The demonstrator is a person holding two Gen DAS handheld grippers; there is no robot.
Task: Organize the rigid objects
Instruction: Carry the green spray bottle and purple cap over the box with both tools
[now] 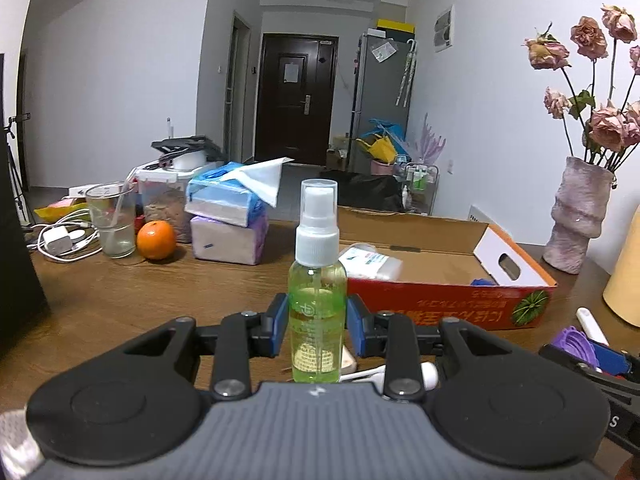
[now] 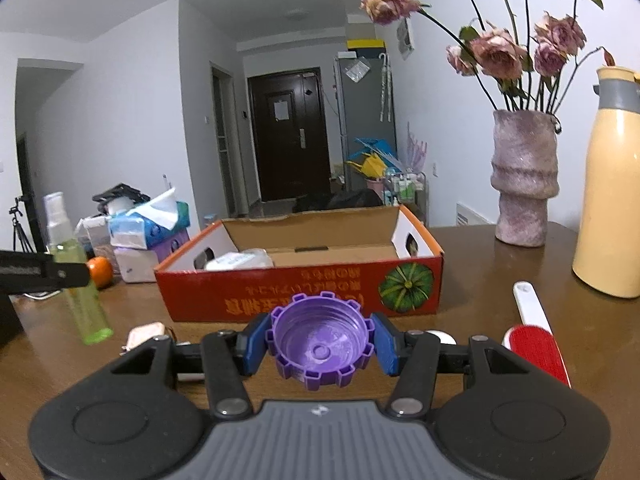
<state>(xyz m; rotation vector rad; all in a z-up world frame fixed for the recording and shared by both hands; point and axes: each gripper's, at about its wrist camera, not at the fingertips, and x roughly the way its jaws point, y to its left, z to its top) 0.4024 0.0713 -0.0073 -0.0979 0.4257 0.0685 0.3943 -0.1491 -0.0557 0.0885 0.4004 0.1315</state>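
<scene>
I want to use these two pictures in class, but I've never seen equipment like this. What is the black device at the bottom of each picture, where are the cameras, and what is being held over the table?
There is no robot here: a person holds a hand-operated gripper in each hand, each with a wide-angle camera looking forward along its two blue-padded fingers.

The left gripper is closed on an upright green spray bottle. The right gripper is closed on a purple notched cap, hollow side facing the camera.

On the wooden table sit an open orange cardboard box, an orange, stacked tissue packs, a glass, a vase of dried roses and a yellow flask.
</scene>
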